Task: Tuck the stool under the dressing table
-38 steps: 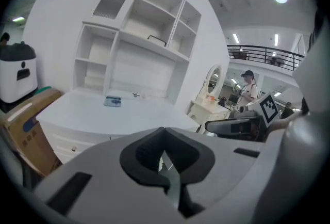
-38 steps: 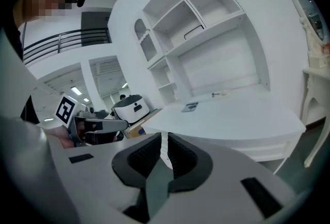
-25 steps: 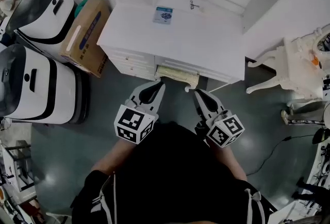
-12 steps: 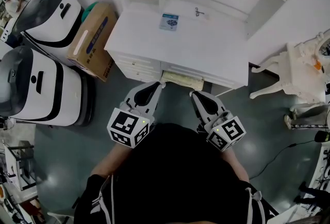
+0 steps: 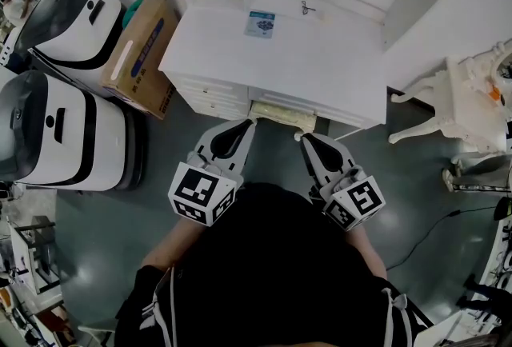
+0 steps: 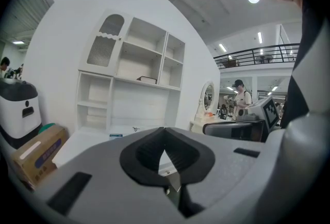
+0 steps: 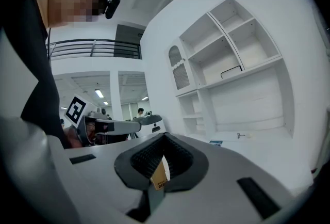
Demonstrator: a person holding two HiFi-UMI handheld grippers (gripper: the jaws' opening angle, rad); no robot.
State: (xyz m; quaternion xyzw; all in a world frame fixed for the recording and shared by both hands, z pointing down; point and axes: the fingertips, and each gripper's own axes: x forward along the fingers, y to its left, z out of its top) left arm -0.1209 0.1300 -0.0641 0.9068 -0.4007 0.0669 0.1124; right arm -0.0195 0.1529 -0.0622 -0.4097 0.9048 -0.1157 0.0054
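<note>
1. Head view: left tongs point(image 5: 249, 124) and right tongs point(image 5: 305, 137) both closed, nothing clamped, tips pointing at the front of the dressing table point(image 5: 320, 57). Stool point(image 5: 280, 113): only its cream cushion edge shows, under the table's front edge, just ahead of the tips and spanning the space between them. Contact with either tip: cannot tell.
2. Left gripper view: jaws together, empty. Table top and shelves point(image 6: 139, 89) straight ahead; cardboard box point(image 6: 38, 158) off to the left.
3. Right gripper view: jaws together. A small tan piece shows in the opening behind the tips; cannot identify it. Left tongs alongside, to the left.
</note>
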